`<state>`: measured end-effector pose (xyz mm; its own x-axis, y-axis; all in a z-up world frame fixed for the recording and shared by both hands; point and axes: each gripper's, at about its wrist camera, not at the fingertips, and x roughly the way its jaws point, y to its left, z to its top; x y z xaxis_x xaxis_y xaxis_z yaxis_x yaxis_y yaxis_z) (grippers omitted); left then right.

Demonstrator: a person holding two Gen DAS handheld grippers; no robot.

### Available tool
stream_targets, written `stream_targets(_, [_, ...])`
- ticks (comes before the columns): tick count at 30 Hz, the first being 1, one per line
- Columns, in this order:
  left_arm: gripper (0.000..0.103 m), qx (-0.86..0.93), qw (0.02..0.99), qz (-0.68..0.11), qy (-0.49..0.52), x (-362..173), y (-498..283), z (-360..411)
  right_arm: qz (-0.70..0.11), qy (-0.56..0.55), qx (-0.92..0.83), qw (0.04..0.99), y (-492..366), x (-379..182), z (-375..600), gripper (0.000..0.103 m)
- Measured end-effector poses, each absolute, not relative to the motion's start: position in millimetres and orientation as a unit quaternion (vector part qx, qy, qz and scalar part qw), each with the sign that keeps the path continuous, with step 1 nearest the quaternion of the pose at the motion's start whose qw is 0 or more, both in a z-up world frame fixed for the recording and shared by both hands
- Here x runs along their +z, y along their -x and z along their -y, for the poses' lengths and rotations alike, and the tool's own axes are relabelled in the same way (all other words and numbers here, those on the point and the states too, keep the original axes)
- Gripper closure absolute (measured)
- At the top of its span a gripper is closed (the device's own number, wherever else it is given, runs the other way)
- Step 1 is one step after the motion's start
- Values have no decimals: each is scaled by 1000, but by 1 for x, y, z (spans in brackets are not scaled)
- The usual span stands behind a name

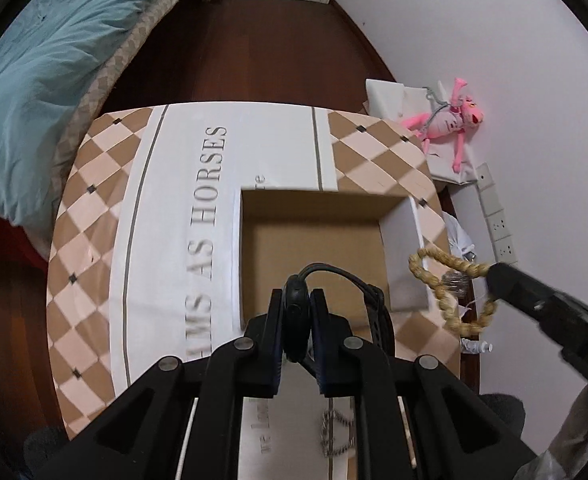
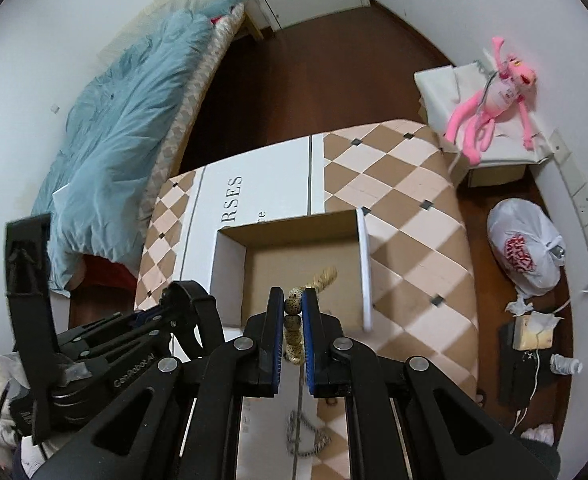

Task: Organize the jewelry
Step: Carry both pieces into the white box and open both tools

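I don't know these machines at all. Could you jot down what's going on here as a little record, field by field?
left gripper: shut on a black watch, its strap hanging to one side
right gripper: shut on a tan beaded bracelet, which dangles in a loop
open cardboard box: shallow, looks empty, sits on the patterned surface
silver chain: lies on the surface near the camera, not held
position: both held items are above or near the box
background: bed with blue quilt, pink plush toy
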<state>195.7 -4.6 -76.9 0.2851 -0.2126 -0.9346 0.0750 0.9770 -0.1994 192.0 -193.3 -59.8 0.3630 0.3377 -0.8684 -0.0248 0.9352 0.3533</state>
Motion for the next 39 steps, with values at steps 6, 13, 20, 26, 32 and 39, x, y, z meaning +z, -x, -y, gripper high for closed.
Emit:
stream_targets(6, [92, -77, 784, -613, 63, -96, -231, 6, -578, -137, 112, 797, -233, -92, 187, 94])
stream_targets(13, [77, -57, 772, -631, 59, -107, -250, 9, -607, -145, 128, 771, -256, -123, 192, 92])
stream_targets(20, [10, -30, 791, -609, 52, -93, -242, -1, -600, -104, 81, 789, -239, -122, 208, 48])
stream_targets(26, [6, 13, 820, -573, -5, -97, -221, -7, -600, -16, 34, 799, -220, -135, 201, 10])
stream_targets(32, [5, 26, 821, -570, -25, -112, -205, -14, -596, 13, 16, 802, -207, -145, 193, 4])
stream_targets(39, [5, 31, 827, -560, -22, -110, -192, -18, -589, 15, 6, 808, -198, -142, 186, 4])
